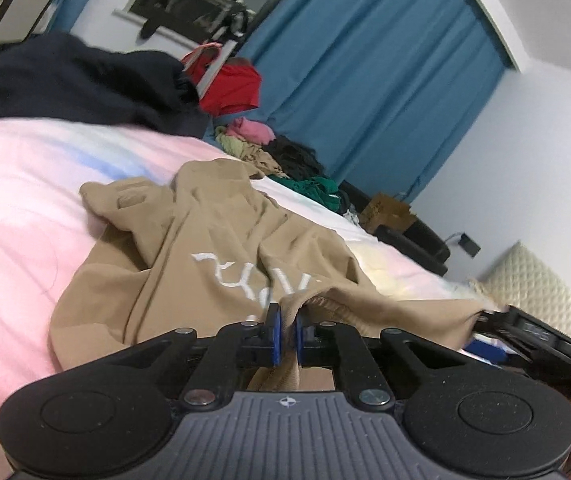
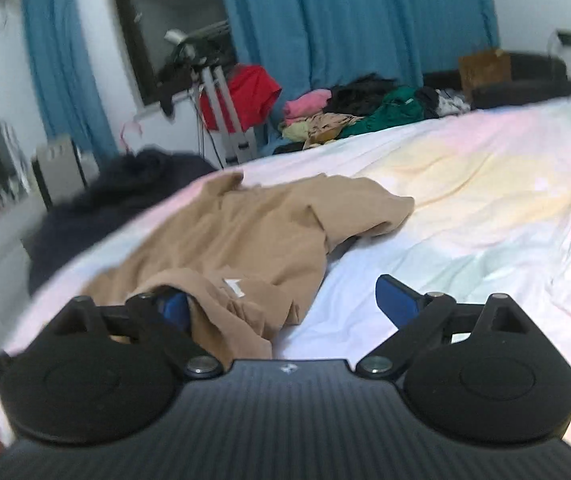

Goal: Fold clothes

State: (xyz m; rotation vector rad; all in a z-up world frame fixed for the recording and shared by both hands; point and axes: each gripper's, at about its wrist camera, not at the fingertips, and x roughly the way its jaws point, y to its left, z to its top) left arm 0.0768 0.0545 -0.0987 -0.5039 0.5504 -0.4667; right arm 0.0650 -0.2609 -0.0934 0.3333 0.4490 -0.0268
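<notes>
A tan T-shirt (image 1: 189,240) with white lettering lies crumpled on the pastel bed sheet (image 1: 17,200). My left gripper (image 1: 288,330) is shut on the shirt's near hem, with cloth pinched between the blue pads. In the right wrist view the same tan T-shirt (image 2: 253,232) spreads toward the left. My right gripper (image 2: 285,300) is open wide; its left finger (image 2: 173,306) is partly under a fold of the shirt's edge, and its right finger (image 2: 395,298) hovers over bare sheet. That right gripper (image 1: 525,332) also shows at the hem's right end in the left wrist view.
A dark navy garment (image 1: 77,80) lies at the bed's far side. A heap of mixed clothes (image 2: 349,112) sits along the far edge, before blue curtains (image 2: 345,20). A red garment (image 2: 249,96) hangs on a rack. A cardboard box (image 2: 483,66) and dark furniture stand at the right.
</notes>
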